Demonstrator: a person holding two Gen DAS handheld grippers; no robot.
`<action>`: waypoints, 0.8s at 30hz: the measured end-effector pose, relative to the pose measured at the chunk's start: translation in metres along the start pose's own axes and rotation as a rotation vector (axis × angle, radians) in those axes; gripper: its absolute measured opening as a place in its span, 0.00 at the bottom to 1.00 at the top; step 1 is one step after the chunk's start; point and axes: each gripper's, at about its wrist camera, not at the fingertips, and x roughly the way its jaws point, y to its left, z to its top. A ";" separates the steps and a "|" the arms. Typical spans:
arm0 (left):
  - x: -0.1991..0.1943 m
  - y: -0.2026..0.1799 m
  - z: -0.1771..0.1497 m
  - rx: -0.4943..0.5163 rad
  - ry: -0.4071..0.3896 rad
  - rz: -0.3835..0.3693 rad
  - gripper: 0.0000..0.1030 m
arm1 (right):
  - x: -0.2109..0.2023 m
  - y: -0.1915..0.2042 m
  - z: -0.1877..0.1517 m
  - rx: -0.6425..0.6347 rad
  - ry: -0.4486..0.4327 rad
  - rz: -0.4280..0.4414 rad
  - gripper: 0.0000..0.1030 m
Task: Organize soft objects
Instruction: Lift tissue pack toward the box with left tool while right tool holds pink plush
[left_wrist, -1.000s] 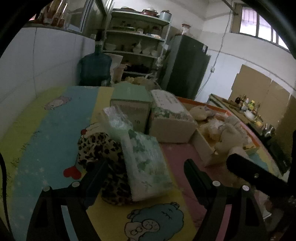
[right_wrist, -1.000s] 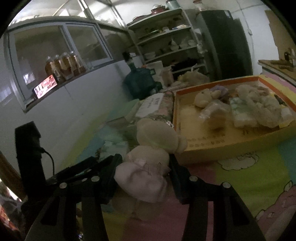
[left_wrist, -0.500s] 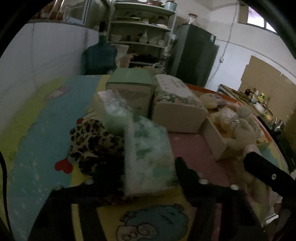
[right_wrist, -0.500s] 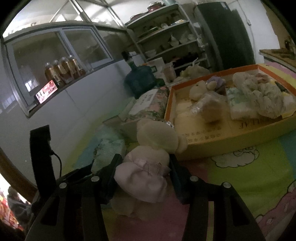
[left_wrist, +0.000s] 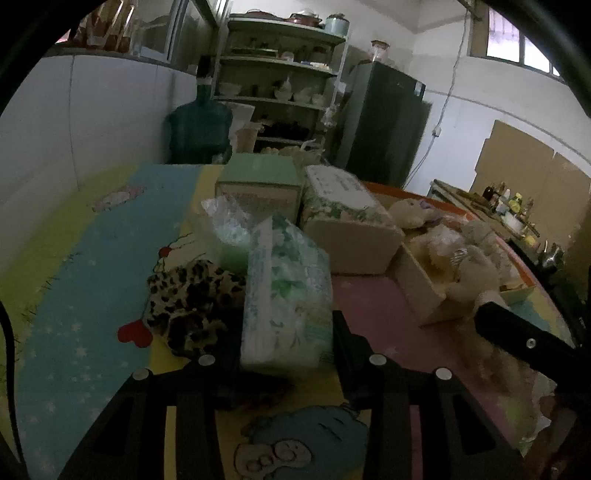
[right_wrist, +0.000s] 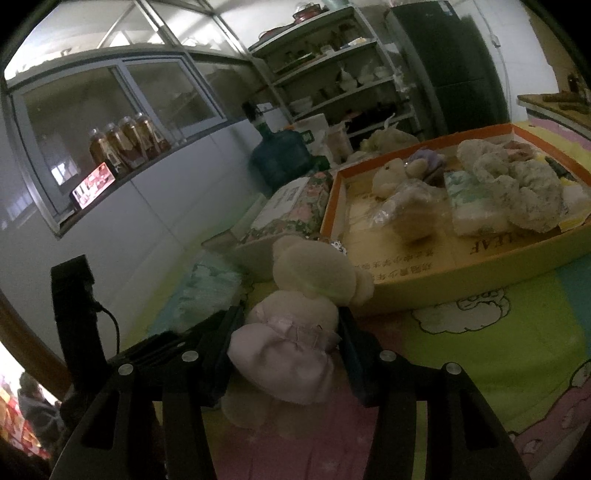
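My left gripper is shut on a green-and-white soft tissue pack and holds it tilted up off the mat. A leopard-print soft thing lies just left of it. My right gripper is shut on a cream plush bear in a pink dress, near the front wall of the orange cardboard tray. The tray holds several plush toys and a tissue pack. The tissue pack also shows at the left of the right wrist view.
A green box and a floral tissue box stand behind the pack, with a clear plastic bag in front of them. A water jug, shelves and a dark fridge lie beyond the table.
My left gripper moved forward, closed on the tissue pack and lifted it up on edge. My right gripper keeps the bear and has shifted slightly towards the tray.
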 end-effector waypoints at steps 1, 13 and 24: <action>-0.002 0.000 0.001 -0.001 -0.005 -0.006 0.39 | 0.000 0.000 0.000 -0.001 -0.001 -0.002 0.52; -0.030 0.002 0.004 0.007 -0.061 -0.060 0.40 | -0.002 0.016 0.000 -0.024 -0.003 -0.001 0.51; -0.010 -0.016 -0.005 0.060 0.034 -0.118 0.40 | -0.009 0.021 -0.003 -0.024 -0.012 -0.016 0.52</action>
